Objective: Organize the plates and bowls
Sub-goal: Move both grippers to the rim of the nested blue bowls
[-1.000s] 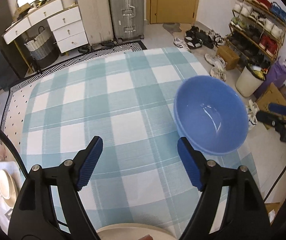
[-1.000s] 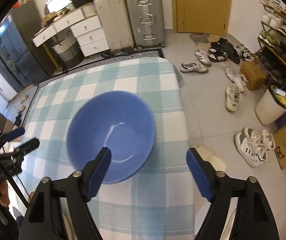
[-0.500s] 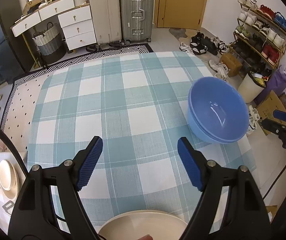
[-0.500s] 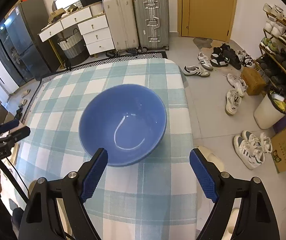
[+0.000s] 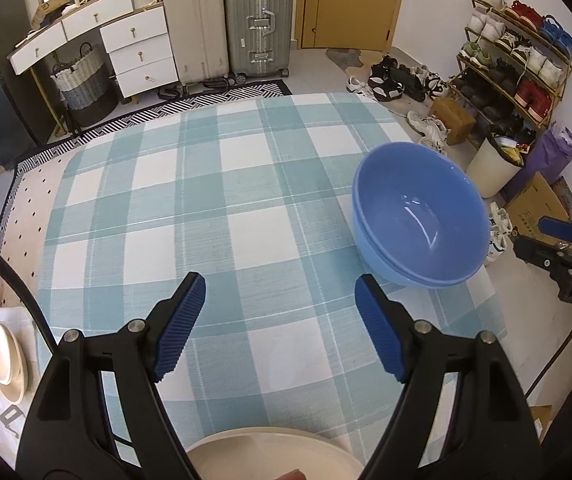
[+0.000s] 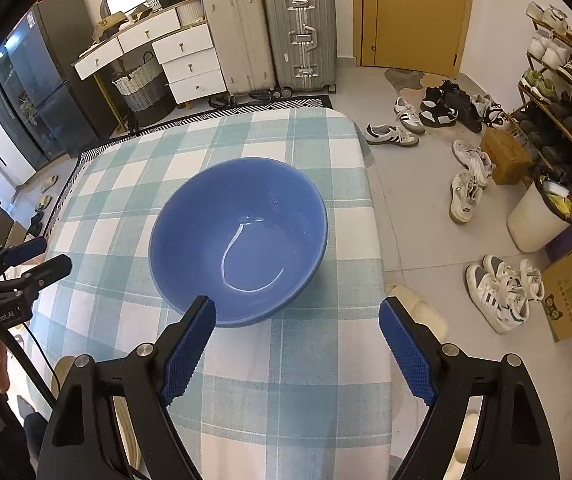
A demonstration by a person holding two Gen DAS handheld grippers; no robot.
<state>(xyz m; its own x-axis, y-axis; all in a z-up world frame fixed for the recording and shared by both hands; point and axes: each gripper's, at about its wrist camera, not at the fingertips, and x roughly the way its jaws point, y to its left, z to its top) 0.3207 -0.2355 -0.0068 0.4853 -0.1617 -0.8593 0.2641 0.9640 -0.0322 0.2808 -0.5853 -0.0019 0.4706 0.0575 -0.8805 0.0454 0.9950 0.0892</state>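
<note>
1. Landmark is the blue bowl, sitting upright on the checked tablecloth close to the table's right edge. In the left wrist view it looks like two bowls nested, with a double rim line showing.
2. Left of the bowl: the left gripper hangs over bare cloth, jaws spread, nothing between them. A cream plate sits at the near edge right under it.
3. Just near side of the bowl: the right gripper, jaws wide apart and empty, one pad close to the rim but apparently not touching.
4. Handling guess: rigid, glossy, so probably slippery and chippable. I'd pinch the rim wall, not the rounded belly.
5. Right of the bowl: tiled floor, scattered sneakers, shoe rack. Behind it: suitcases and white drawers.
</note>
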